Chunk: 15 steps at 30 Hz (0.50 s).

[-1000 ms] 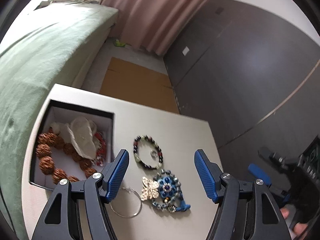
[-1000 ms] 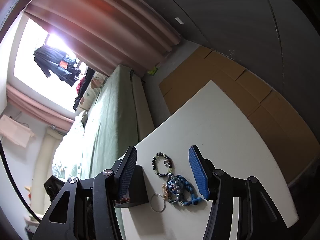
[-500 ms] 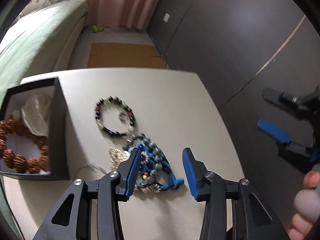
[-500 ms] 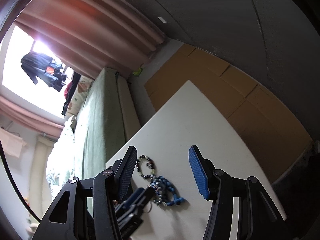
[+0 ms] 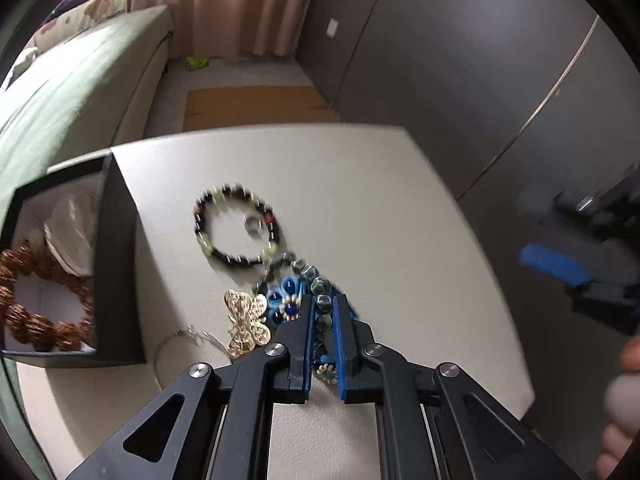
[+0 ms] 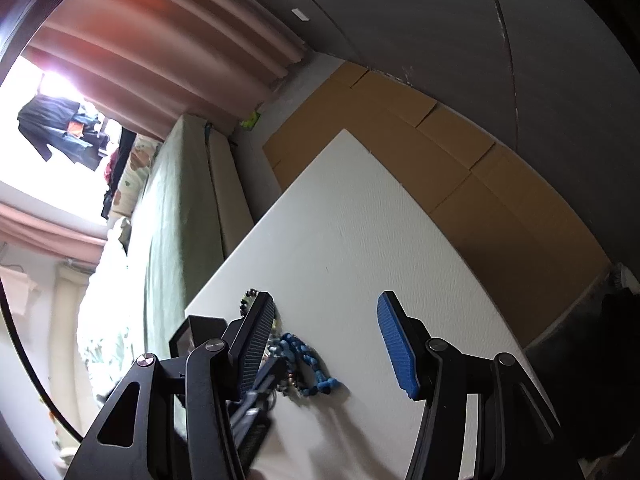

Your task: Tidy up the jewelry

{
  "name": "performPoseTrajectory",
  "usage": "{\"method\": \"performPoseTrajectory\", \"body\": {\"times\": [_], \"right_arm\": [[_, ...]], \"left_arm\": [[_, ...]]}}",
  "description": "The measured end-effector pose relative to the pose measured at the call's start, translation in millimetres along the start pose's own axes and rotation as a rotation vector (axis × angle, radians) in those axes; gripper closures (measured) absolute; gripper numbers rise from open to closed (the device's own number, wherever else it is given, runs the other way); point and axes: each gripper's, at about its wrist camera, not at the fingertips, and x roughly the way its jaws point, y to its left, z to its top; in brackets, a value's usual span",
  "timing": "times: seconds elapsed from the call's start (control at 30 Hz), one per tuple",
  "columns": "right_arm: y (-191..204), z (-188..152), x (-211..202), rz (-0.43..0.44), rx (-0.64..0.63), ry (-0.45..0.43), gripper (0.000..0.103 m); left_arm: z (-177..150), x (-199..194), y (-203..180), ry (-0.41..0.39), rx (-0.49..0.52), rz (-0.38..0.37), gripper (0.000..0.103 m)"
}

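Jewelry sorting, partly done: brown bead bracelet (image 5: 38,300) and a pale piece already in the black box (image 5: 116,248) at the table's (image 5: 360,200) left edge. Left gripper (image 5: 322,312) closing on the blue beaded necklace (image 5: 308,292), clear beads between its jaws, piece not yet lifted. Right gripper (image 6: 326,336) hovering half open, empty, over the same table. Still out on the table: dark bead bracelet (image 5: 236,226), small ring (image 5: 253,223) inside it, gold butterfly (image 5: 246,322), wire hoop (image 5: 188,338).
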Motion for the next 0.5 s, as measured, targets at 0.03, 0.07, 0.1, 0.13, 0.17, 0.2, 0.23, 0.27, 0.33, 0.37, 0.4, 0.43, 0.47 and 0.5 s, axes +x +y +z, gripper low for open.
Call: {"method": "performPoseTrajectory", "body": {"times": [0.03,0.07,0.1,0.13,0.17,0.2,0.23,0.27,0.33,0.37,0.4,0.43,0.47,0.5], "right_arm": [[1,-1,2,-0.004,-0.002,0.004,0.048],[1,-1,3,-0.007,-0.003,0.006,0.048],[2,-2,5,-0.010,-0.006,0.009,0.048],[3,-3,7,-0.014,-0.010,0.013,0.048],[4,-4,8,-0.016,-0.013,0.016,0.048],[6,-5,10,-0.019,-0.020,0.021,0.048],[8,-7,12,-0.022,-0.027,0.026,0.048],[10,-7,15,-0.024,-0.033,0.031,0.048],[15,-11,22,-0.032,-0.051,0.048,0.048],[17,-12,25,-0.035,-0.058,0.055,0.048],[20,-15,30,-0.038,-0.068,0.066,0.048],[23,-16,32,-0.040,-0.074,0.073,0.048],[26,-19,37,-0.040,-0.086,0.085,0.048],[28,-21,40,-0.036,-0.095,0.095,0.048]], "left_arm": [[3,-8,3,-0.020,-0.013,-0.016,0.094],[5,-14,6,-0.036,-0.023,-0.025,0.094],[7,-23,11,-0.057,-0.037,-0.036,0.094],[8,-27,14,-0.066,-0.046,-0.039,0.094],[10,-32,19,-0.074,-0.059,-0.047,0.094],[11,-35,24,-0.081,-0.072,-0.058,0.094],[11,-38,27,-0.085,-0.079,-0.064,0.094],[12,-43,32,-0.094,-0.090,-0.072,0.094],[14,-49,38,-0.106,-0.104,-0.085,0.094],[15,-52,41,-0.112,-0.112,-0.091,0.094],[18,-56,43,-0.117,-0.117,-0.096,0.094],[19,-60,46,-0.124,-0.123,-0.100,0.094],[20,-64,49,-0.132,-0.129,-0.103,0.094],[19,-68,51,-0.138,-0.133,-0.106,0.094]]}}
